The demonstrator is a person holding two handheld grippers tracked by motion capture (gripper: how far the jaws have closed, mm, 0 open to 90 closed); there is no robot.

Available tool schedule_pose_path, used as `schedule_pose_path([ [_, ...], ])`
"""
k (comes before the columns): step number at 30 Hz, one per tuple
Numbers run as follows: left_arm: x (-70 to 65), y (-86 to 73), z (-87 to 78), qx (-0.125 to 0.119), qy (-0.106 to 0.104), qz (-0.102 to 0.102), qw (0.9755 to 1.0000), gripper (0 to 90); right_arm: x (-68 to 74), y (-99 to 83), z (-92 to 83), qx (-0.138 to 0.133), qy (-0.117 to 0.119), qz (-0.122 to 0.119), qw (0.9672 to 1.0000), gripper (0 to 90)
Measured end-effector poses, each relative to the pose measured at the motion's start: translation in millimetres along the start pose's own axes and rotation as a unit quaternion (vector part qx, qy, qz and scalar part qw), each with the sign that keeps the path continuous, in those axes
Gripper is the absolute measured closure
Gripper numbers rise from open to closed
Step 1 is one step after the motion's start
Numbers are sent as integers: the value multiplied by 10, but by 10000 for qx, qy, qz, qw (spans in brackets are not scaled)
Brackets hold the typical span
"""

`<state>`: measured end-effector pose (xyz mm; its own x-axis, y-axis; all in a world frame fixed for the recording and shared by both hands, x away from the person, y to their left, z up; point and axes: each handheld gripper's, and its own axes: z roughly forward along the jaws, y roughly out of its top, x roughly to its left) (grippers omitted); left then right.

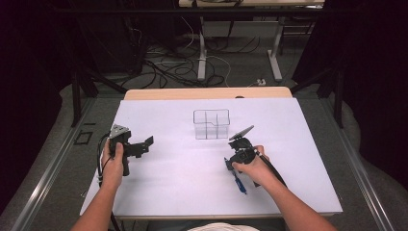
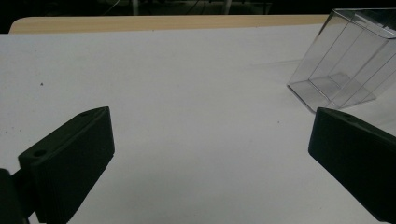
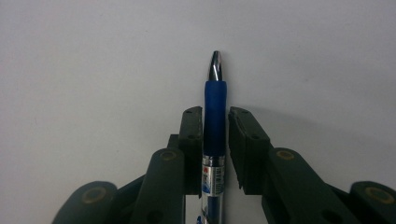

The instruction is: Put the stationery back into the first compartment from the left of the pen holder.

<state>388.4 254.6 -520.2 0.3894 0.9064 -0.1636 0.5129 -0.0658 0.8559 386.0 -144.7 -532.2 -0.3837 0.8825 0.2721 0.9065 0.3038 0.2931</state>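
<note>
The right gripper [image 3: 215, 116] has its two black jaws drawn in on either side of a blue pen [image 3: 215, 126]. One pad lies against the barrel and the other stands a sliver off it, so the pinch looks nearly made, not yet firm. In the high view the pen [image 1: 239, 183] lies on the white table [image 1: 183, 192] on the near right, just under that gripper [image 1: 230, 166].

This looks like the pick-up step. The next move probably calls for finishing the squeeze, lifting, then carrying the pen to the clear plastic organiser [image 1: 211, 124] standing further off at the table's centre.

The pen is slim and round, with a matte rubbery blue grip, a shiny metal tip and a silvery label band. The organiser is thin-walled, transparent and divided into compartments.

The left gripper [image 1: 144, 143] waits on the near left, jaws spread wide and empty.
</note>
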Motion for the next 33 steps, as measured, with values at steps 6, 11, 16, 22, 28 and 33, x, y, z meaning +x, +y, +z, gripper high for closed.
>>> schedule_pose_path([
  [6, 2, 0, -1, 24, 3, 20, 10000, 4, 2, 5, -2, 82, 3, 52, 10000, 790],
  [11, 3, -1, 0, 28, 7, 12, 10000, 3, -8, 14, -5, 122, 17, 71, 9999, 796],
  [16, 3, -2, 1, 31, 6, 11, 10000, 4, -9, 12, 2, 78, 51, 90, 9999, 798],
  [22, 5, -2, 0, 32, 8, 1, 10000, 4, -7, 12, -4, 145, 62, 62, 9999, 800],
  [28, 7, -2, 1, 19, 6, 1, 10000, 4, -9, 11, -27, 175, 101, 35, 9998, 800],
  [33, 6, -2, 1, 26, 11, 5, 10000, 4, -16, 10, -61, 87, 158, 24, 9998, 800],
])
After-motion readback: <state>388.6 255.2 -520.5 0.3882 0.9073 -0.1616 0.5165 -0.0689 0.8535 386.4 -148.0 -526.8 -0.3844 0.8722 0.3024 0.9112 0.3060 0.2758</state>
